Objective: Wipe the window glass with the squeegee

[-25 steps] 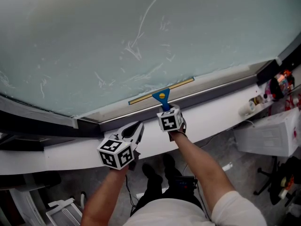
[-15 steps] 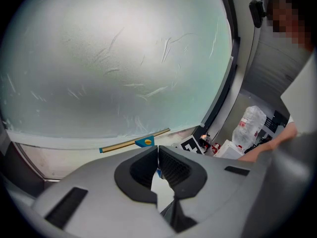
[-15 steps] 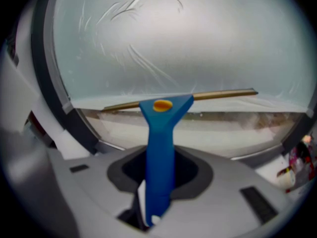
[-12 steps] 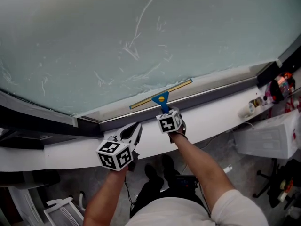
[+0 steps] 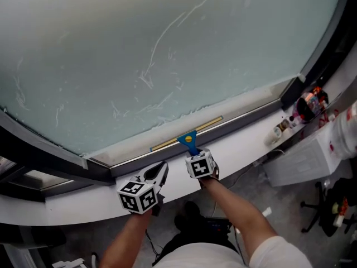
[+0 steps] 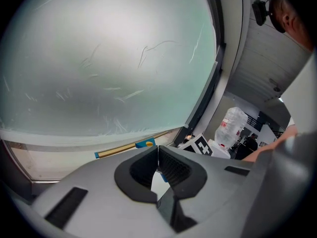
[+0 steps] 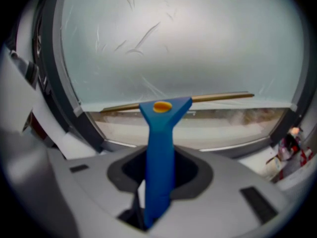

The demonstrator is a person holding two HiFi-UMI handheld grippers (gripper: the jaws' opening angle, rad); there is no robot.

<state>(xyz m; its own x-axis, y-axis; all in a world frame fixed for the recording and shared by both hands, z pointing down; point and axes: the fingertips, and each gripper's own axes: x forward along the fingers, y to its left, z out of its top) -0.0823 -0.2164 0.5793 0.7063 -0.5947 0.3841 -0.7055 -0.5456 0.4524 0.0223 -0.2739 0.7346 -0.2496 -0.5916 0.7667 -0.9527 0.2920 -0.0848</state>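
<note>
right gripper (image 7: 159,171): your jaws are clamped on the handle of the blue plastic squeegee (image 7: 159,148). The handle stands straight up between them.
squeegee: its yellow-edged blade sits at the very bottom of the glass, running along the lower frame. In the head view it is just above your right gripper (image 5: 195,151). I can't tell whether the blade is touching the pane.
left gripper (image 6: 158,163): your jaws are together at the tips with nothing between them.
left gripper position: it is down by the white window sill (image 5: 245,143), just beside and below-left of the right one, clear of the squeegee.
frosted pale-green window glass (image 5: 167,43): it fills the upper part of the head view.
white smear streaks (image 5: 149,78): scattered across the middle and lower pane.
dark window frame (image 5: 97,171): runs under the glass, between the pane and the sill.
small clutter (image 5: 308,103): sits at the right end of the sill, well apart from both grippers.
</note>
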